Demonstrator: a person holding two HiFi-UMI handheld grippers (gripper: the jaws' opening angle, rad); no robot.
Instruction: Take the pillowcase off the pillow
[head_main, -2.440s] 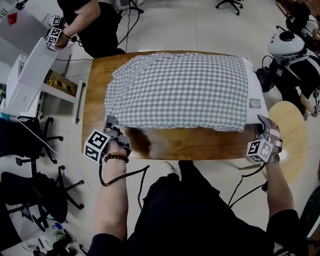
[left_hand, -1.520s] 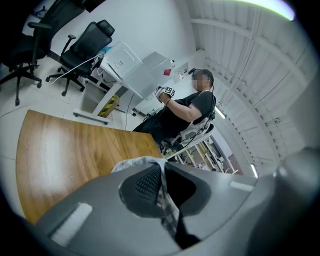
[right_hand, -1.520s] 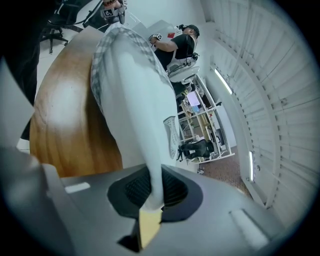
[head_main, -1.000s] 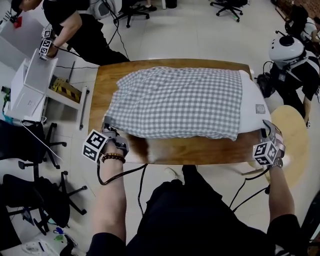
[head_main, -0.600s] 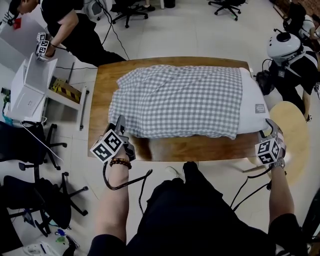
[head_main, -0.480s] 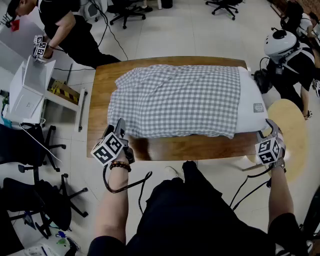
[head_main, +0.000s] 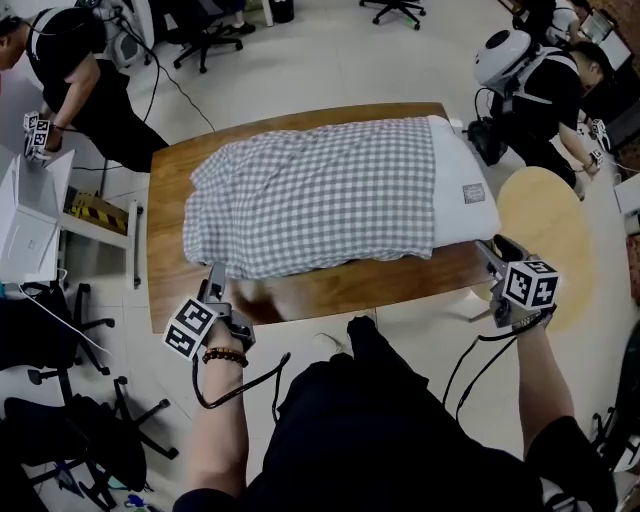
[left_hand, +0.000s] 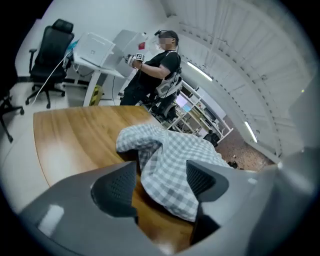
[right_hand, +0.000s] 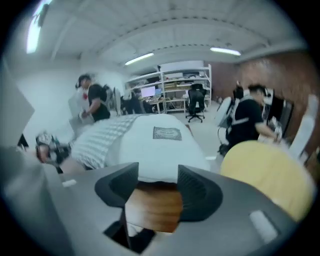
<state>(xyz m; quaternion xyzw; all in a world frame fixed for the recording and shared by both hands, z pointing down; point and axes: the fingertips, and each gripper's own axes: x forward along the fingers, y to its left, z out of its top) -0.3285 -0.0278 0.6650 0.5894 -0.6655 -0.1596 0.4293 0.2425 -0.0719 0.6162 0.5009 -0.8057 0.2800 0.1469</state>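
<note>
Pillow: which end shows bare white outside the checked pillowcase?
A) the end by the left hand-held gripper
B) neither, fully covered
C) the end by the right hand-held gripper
C: the white labelled end of the pillow lies past the pillowcase, near the right hand-held gripper.

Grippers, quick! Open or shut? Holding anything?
Left gripper: open, jaws just been opening; pillowcase corner loose between them, not gripped.
Right gripper: open, jaws just been opening; nothing between them, pillow ahead.
</note>
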